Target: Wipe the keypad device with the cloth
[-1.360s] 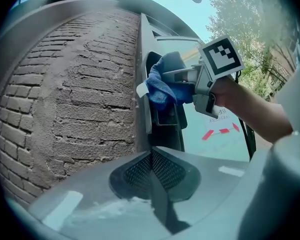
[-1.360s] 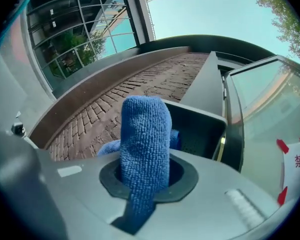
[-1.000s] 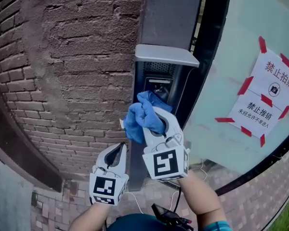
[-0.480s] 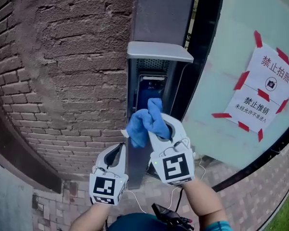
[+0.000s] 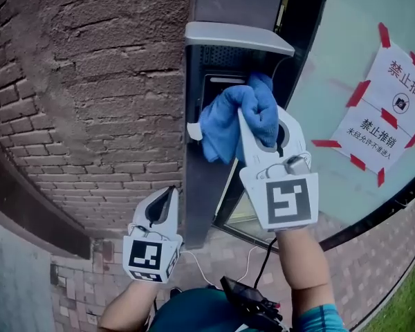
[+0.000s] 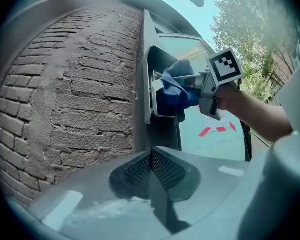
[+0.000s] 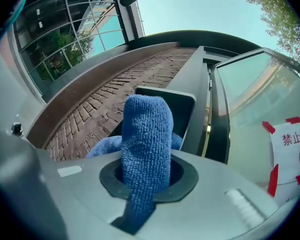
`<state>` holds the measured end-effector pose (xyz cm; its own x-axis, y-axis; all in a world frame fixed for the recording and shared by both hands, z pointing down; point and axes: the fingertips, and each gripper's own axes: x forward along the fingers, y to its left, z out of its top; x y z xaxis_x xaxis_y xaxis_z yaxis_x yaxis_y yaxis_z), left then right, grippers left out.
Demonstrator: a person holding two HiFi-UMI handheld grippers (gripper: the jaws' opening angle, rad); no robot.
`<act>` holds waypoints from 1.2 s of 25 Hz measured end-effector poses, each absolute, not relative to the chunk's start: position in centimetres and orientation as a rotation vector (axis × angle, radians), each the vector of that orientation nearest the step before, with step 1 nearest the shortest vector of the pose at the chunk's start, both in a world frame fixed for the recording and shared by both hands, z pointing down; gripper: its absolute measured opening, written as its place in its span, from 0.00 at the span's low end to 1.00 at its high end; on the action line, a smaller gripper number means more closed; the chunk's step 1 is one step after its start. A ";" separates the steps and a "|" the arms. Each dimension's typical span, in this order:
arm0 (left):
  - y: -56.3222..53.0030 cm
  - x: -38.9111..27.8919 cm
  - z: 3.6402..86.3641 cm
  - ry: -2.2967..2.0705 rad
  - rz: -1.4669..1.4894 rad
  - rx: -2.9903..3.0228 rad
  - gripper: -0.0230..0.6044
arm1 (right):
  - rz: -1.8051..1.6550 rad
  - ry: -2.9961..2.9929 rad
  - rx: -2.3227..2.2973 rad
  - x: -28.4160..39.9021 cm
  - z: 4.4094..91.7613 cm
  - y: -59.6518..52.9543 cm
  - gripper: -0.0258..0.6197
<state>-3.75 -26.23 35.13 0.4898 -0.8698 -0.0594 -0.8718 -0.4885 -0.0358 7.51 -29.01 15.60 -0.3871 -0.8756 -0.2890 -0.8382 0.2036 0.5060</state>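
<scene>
Nearest, low and well below the work: left tool (image 5: pixel 167 196), jaws pressed together on nothing, parked beside the dark metal post (image 5: pixel 197 185). Higher and further out: right tool (image 5: pixel 266 126), clamped on a blue microfibre cloth (image 5: pixel 228 120), one thick fold standing up between the jaws and the rest bunched out in front. Cloth pushed up into the recessed face of the keypad device (image 5: pixel 225 55), just under its grey hood, covering most of the panel. Device mounted on the post, between the brick wall (image 5: pixel 90 81) and the glass pane (image 5: pixel 332 75). Judged mid-wipe. For a clean job: press with the padded bunch, never the hard jaw tips; run flat, overlapping strokes down the panel; work into the corners beneath the hood; hold the clamp firm against slipping folds; leave the left tool clear of the path, or raise it to steady a rocking housing. Hard to read: keys and screen, almost wholly hidden behind the cloth; true contact or only a near miss, not certain from any view. Lower part of the device lost behind the right tool. Furthest, on the glass, a paper notice (image 5: pixel 394 109) fixed with red tape, cut off at the right edge of the head view.
</scene>
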 end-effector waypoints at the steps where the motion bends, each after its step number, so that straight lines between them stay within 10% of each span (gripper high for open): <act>1: -26.3 -3.9 35.2 1.559 0.050 -2.659 0.04 | -0.923 -2.390 1.699 7.5 16.2 -29.1 0.11; 30: -18.0 -2.8 45.9 1.200 0.043 -2.918 0.04 | 0.320 -2.362 1.705 12.8 47.4 -18.9 0.11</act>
